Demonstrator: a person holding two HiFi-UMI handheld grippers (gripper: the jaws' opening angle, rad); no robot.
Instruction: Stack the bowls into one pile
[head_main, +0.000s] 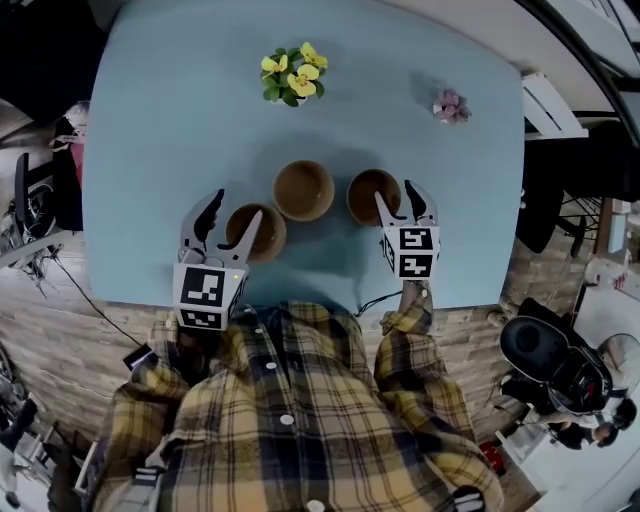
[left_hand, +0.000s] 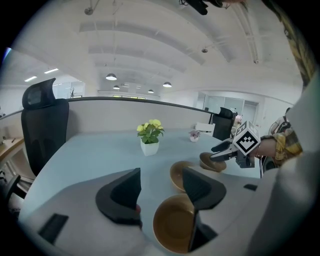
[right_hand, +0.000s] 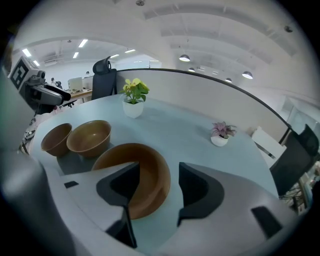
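Three brown bowls stand in a row on the light blue table (head_main: 150, 120): the left bowl (head_main: 262, 236), the middle bowl (head_main: 303, 190) and the right bowl (head_main: 365, 195). My left gripper (head_main: 238, 205) is open and straddles the left bowl's (left_hand: 172, 225) near-left rim, one jaw over the inside and one outside, pads not touching. My right gripper (head_main: 394, 190) is open too, astride the rim of the right bowl (right_hand: 150, 175), left jaw inside, right jaw outside. The middle bowl (right_hand: 90, 136) sits free between them.
A white pot of yellow flowers (head_main: 293, 75) and a small pot with a pink plant (head_main: 451, 105) stand at the far side of the table. The table's front edge runs just behind both grippers. Black office chairs (head_main: 560, 365) stand on the floor around.
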